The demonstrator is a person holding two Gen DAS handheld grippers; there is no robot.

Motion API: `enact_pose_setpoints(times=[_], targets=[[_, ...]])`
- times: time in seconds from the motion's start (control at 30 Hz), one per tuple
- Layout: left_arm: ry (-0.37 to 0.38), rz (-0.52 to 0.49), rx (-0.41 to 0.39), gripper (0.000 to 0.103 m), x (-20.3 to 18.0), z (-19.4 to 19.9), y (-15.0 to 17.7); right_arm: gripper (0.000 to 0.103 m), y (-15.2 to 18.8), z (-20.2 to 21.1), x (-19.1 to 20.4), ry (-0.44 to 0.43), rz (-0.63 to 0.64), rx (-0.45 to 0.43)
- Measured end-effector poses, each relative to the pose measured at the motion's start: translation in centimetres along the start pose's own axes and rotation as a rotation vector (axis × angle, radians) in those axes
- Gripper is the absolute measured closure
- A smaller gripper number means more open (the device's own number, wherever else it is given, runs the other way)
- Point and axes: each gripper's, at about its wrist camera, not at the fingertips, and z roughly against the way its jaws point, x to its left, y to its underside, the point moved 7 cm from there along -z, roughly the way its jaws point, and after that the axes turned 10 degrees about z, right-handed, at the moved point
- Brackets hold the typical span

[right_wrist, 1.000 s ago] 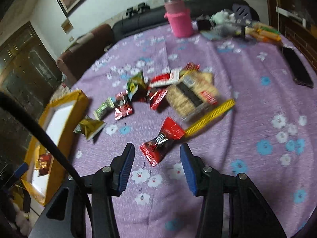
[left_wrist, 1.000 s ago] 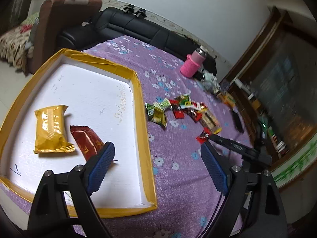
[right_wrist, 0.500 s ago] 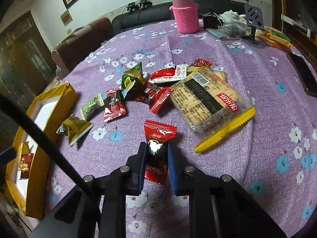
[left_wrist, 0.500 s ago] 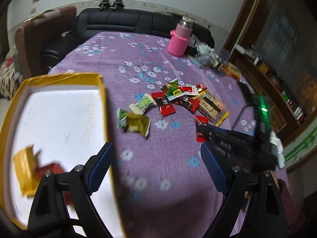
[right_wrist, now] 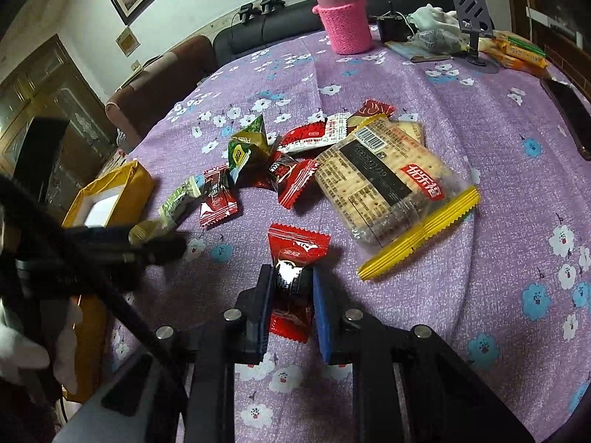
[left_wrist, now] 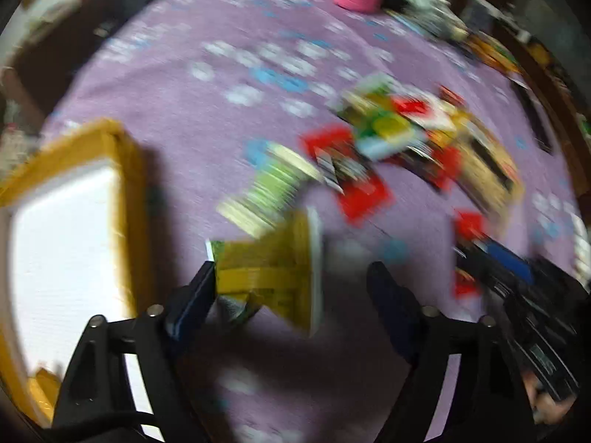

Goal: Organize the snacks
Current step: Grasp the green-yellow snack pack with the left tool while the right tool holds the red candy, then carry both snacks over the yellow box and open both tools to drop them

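Note:
My right gripper is shut on a red candy packet on the purple tablecloth. A pile of snacks lies beyond it: a cracker pack, red packets and a green packet. In the blurred left wrist view my left gripper is open around a yellow-green packet, its left pad touching it. A green striped candy lies just beyond. The yellow-rimmed white tray is at left, and shows in the right wrist view.
A pink-sleeved flask stands at the far side of the table. A phone, a phone stand and snack bars lie at the right edge. A sofa is behind the table.
My left gripper swung from the tray toward the snack pile and came down around the yellow-green packet. My right gripper closed on the red candy packet and stays shut on it.

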Motion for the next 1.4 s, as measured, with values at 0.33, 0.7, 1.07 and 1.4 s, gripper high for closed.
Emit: enact_pose_setpoints(times=[0.33,0.7,1.07,1.4], targets=[[0.022,-0.125,-0.131,0.026,-1.5,3.1,0.3,0.084,0.2,0.0,-0.1,-0.005,-0.019,-0.001],[-0.092,-0.266,-0.108,0.053,-3.5,-0.3,0.4,0.084,0.2,0.1,-0.1,-0.010,-0.021,-0.002],[0.037,-0.132,-0.219,0.059,-2.7,5.1,3.0,0.084,0.1,0.8,0.9,-0.080,-0.021,-0.042],[0.061,0.082,-0.333,0.059,7.0,11.8,4.0,0.084,-0.4,2.5,2.7,-0.076,0.040,-0.157]])
